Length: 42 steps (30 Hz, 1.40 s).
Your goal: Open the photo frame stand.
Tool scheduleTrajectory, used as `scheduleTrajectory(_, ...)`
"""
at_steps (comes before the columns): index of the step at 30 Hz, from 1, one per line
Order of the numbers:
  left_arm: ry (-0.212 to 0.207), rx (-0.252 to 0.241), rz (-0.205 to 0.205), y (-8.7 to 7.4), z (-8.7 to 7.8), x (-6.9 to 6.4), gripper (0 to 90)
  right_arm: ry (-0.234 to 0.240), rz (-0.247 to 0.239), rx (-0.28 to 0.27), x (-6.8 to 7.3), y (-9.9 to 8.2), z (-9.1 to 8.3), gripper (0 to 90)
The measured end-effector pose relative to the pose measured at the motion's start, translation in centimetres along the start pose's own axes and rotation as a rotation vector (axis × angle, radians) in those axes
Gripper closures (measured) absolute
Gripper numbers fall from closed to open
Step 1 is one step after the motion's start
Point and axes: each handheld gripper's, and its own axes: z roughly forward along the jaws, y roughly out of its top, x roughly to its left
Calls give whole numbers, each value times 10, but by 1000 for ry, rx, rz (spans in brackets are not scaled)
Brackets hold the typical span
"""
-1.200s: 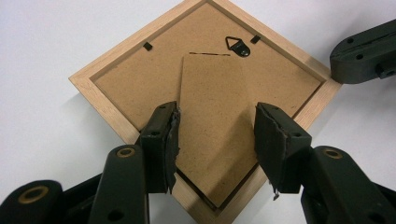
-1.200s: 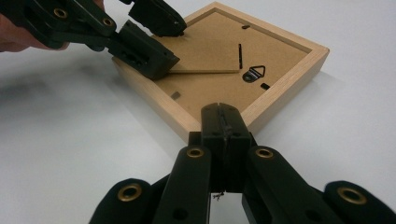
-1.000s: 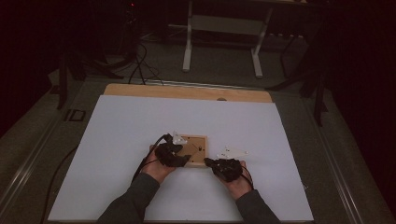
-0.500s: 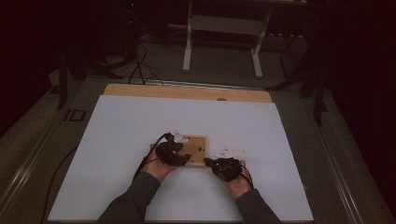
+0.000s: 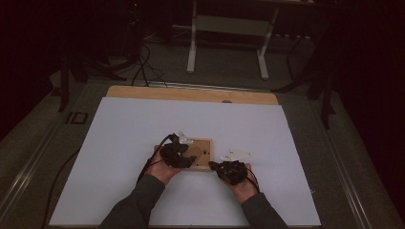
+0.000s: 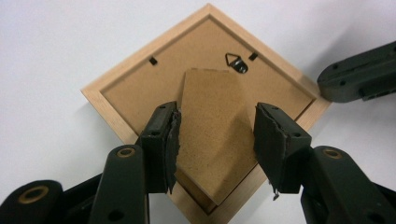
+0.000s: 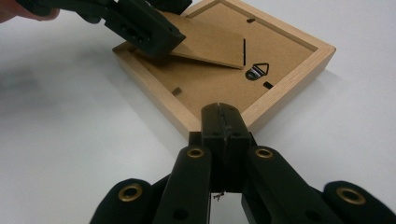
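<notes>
high: picture frame (image 5: pixel 203 152) lies face-down mid-tabletop (image 5: pixel 119 143) | left view: my left gripper (image 6: pixel 217 135) straddles the easel stand (image 6: pixel 212 135), jaws spread, barely touching | right view: my right gripper (image 7: pixel 223 122) pressed together, braced against frame corner; risk: stand slips free, frame skids.

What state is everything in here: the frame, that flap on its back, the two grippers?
Frame: lying face down on the table, back up.
Stand flap: lifted off the backing at an angle, between the left gripper's jaws.
Hanger: lying flat on the backing.
Left gripper: jaws on either side of the flap's edges; whether they press on it is unclear.
Right gripper: shut, tip against the frame's corner, holding nothing.
</notes>
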Motion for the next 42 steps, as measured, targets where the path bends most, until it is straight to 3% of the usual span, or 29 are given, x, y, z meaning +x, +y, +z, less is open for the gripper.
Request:
scheduleTrajectory(20, 13, -66, -1, 7, -4, -2, 519, 5, 4, -4, -1, 0, 0, 900)
scheduleTrajectory(21, 52, -66, 4, 7, -5, -2, 719, 5, 4, -4, -1, 0, 0, 900)
scheduleTrajectory(22, 69, -64, -15, 7, -6, 0, 719, 5, 4, -4, -1, 0, 0, 900)
scheduleTrajectory(23, 7, -79, -59, 6, -6, 6, 737, 6, 2, -5, -1, -1, 0, 900)
scheduleTrajectory(24, 11, -73, -39, 6, -5, 6, 699, 5, 7, -8, -1, -1, 0, 900)
scheduleTrajectory(25, 40, -47, 11, 6, -3, 2, 699, 5, 7, -8, -1, -1, 0, 900)
scheduleTrajectory(27, 21, -44, 39, 2, 1, -2, 630, 7, 11, -11, -2, -1, 0, 900)
scheduleTrajectory(30, 25, -81, 6, -2, 2, -1, 581, 6, 14, -12, -1, -1, 0, 900)
scheduleTrajectory(36, 23, -125, -2, -7, -6, 1, 487, 13, 18, -14, -2, -2, 0, 900)
scheduleTrajectory(42, -7, -107, -8, -12, -5, 1, 398, 14, 18, -15, -2, -2, 0, 900)
